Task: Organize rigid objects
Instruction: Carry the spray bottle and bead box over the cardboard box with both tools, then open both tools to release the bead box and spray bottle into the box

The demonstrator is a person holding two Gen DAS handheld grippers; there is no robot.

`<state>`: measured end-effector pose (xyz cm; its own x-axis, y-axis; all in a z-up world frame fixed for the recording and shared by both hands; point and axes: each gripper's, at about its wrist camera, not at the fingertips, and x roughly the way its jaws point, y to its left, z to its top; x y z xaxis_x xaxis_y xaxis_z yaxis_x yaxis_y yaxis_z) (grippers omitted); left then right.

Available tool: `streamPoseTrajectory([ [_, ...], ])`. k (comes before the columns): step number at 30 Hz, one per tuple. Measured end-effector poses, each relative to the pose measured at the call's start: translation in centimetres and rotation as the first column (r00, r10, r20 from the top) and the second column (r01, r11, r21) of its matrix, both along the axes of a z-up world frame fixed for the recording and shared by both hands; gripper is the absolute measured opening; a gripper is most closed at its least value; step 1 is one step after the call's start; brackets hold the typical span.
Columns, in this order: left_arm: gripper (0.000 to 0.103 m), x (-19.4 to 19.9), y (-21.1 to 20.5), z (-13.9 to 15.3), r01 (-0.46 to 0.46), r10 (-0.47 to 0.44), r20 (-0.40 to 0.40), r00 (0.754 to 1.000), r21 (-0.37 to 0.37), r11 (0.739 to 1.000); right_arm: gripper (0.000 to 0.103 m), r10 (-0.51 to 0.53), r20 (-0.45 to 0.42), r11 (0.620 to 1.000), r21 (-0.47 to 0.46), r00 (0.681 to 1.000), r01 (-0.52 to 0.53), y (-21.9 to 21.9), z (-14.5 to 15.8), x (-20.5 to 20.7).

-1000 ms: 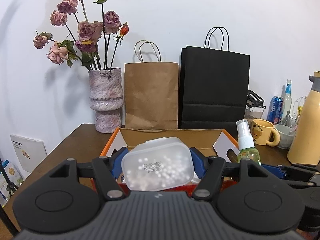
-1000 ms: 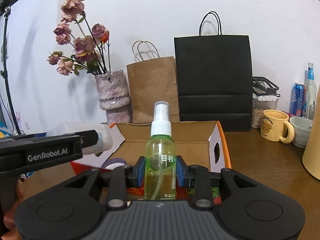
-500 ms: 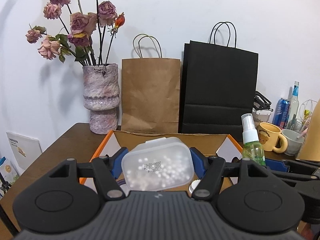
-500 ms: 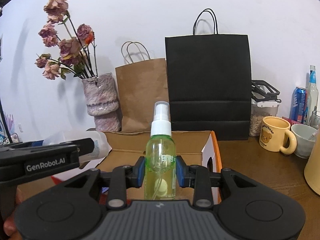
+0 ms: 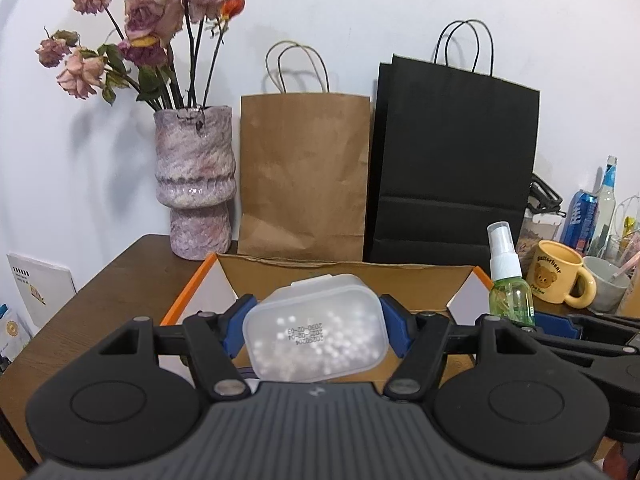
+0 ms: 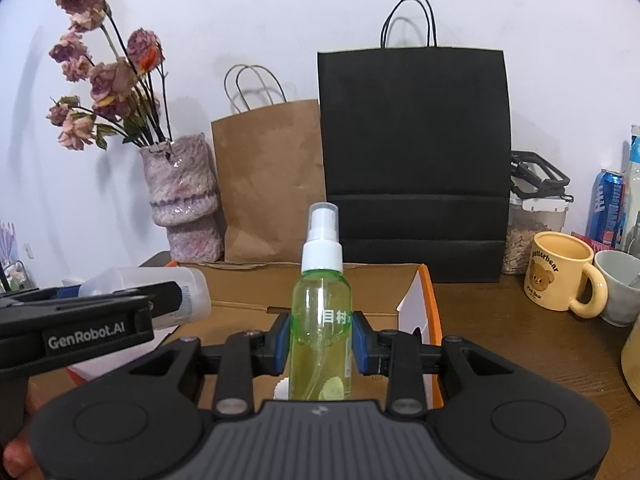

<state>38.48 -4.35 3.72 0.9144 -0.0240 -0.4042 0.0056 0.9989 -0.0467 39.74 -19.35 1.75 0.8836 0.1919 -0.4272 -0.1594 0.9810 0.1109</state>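
My left gripper (image 5: 316, 326) is shut on a translucent plastic container (image 5: 316, 330) of small white beads, held over the open cardboard box (image 5: 344, 270) with orange edges. My right gripper (image 6: 322, 336) is shut on an upright green spray bottle (image 6: 322, 320) with a white pump top, also above the box (image 6: 360, 288). In the left wrist view the same bottle (image 5: 510, 292) shows at the right. The container (image 6: 148, 280) and the left gripper's body appear at the left of the right wrist view.
A vase of dried roses (image 5: 194, 184), a brown paper bag (image 5: 304, 176) and a black paper bag (image 5: 452, 168) stand behind the box by the wall. A yellow bear mug (image 6: 560, 278), a grey cup, a jar and cans crowd the right side of the wooden table (image 6: 520, 344).
Both grippers have moved forward over the box with their loads. The vase and bags look nearer and larger. Neither grip has changed.
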Motion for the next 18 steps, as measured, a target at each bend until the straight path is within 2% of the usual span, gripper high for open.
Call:
streamPoseTrajectory([
  [18,0.068,4.7,0.2,-2.7,-0.009,0.014,-0.094,0.995,0.049,0.999,0.030,0.000,-0.078,0.999,-0.043,0.997,-0.003,0.0,-2.4,4.0],
])
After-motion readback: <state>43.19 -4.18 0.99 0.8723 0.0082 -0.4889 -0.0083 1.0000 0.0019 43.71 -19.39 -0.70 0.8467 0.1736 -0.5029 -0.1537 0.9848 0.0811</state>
